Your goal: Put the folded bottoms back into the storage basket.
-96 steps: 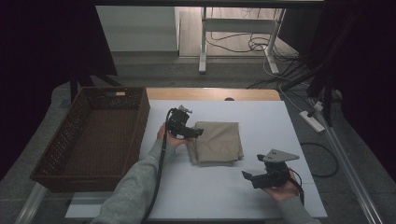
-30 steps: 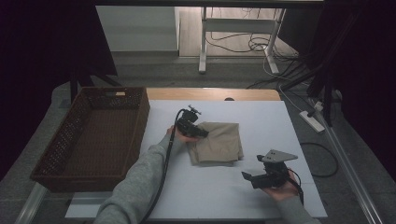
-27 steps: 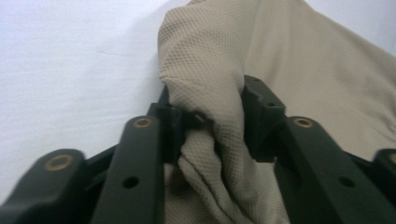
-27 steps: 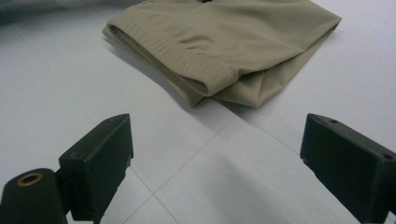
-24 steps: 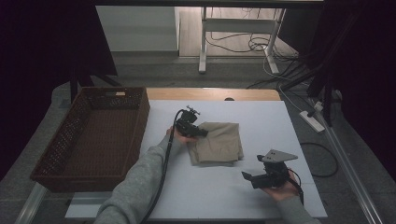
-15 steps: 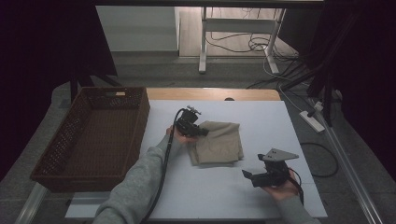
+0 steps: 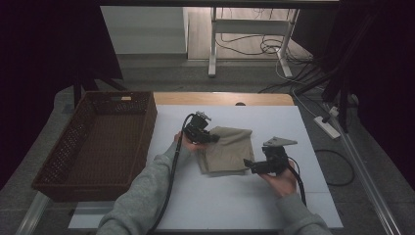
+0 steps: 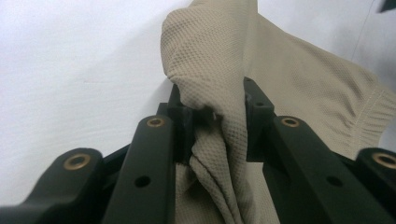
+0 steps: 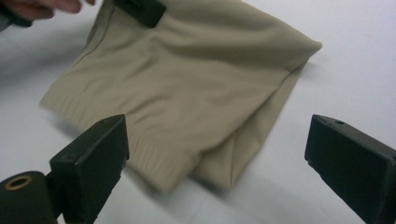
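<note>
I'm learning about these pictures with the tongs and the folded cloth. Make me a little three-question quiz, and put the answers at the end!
1. True or false: the left tongs are pinching a fold of the tan cloth.
2. Pick one. The right tongs are: A) shut on the cloth, B) open, facing a corner of the cloth, C) inside the basket.
3. Fill in the missing word: the brown wicker basket sits to the ______ of the white tabletop in the high view.

Key: 1 true. 2 B. 3 left.
</note>
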{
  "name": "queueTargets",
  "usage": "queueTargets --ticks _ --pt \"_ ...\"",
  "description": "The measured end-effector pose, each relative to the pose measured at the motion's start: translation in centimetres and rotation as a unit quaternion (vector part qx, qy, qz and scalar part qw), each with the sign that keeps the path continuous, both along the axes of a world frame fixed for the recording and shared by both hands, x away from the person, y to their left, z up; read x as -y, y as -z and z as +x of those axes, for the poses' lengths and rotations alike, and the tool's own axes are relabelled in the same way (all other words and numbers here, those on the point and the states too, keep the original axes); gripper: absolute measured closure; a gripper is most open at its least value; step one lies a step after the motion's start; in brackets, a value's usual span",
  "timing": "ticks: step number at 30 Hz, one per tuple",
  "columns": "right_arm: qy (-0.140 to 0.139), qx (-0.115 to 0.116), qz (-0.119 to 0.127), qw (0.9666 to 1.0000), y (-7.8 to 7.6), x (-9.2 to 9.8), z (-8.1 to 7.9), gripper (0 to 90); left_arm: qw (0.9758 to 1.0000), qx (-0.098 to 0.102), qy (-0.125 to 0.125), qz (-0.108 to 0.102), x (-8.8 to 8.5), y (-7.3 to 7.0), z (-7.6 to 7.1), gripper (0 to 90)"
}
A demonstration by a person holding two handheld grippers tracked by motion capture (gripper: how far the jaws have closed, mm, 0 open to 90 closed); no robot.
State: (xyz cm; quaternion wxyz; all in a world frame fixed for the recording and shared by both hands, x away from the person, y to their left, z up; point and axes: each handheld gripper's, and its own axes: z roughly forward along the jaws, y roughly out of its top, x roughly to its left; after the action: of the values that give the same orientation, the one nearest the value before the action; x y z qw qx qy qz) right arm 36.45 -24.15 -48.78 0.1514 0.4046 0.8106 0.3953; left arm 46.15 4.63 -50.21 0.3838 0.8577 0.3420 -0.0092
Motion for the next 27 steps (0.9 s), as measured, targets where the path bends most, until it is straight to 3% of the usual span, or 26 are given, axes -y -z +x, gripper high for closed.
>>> queueTargets --ticks 4,8,10,18,23,27 --pt "0.008 -0.025 0.002 0.9996 0.5 -0.8 1.2 4.9 1.0 0.0 0.0 -0.002 0.0 0.0 0.0 70.6" --pt "0.019 -0.053 -0.01 0.9984 1.4 -1.7 2.2 3.8 1.0 0.0 -0.001 -0.002 0.0 0.0 0.0 70.6" --pt "0.028 -0.077 -0.014 0.9965 2.0 -1.8 2.7 3.0 1.0 0.001 0.0 -0.003 0.0 0.0 0.0 70.7" --pt "0.025 -0.113 -0.015 0.9931 3.0 -2.2 2.9 3.1 1.0 0.004 0.002 -0.007 0.0 -0.1 -0.2 70.6" --pt "0.023 -0.114 -0.012 0.9931 3.0 -2.4 2.7 5.2 0.9999 0.006 0.005 -0.008 0.0 -0.1 -0.3 70.6" --pt "0.014 -0.117 -0.01 0.993 2.9 -2.7 2.3 13.8 0.9999 0.007 0.006 -0.009 0.0 -0.1 -0.3 70.6"
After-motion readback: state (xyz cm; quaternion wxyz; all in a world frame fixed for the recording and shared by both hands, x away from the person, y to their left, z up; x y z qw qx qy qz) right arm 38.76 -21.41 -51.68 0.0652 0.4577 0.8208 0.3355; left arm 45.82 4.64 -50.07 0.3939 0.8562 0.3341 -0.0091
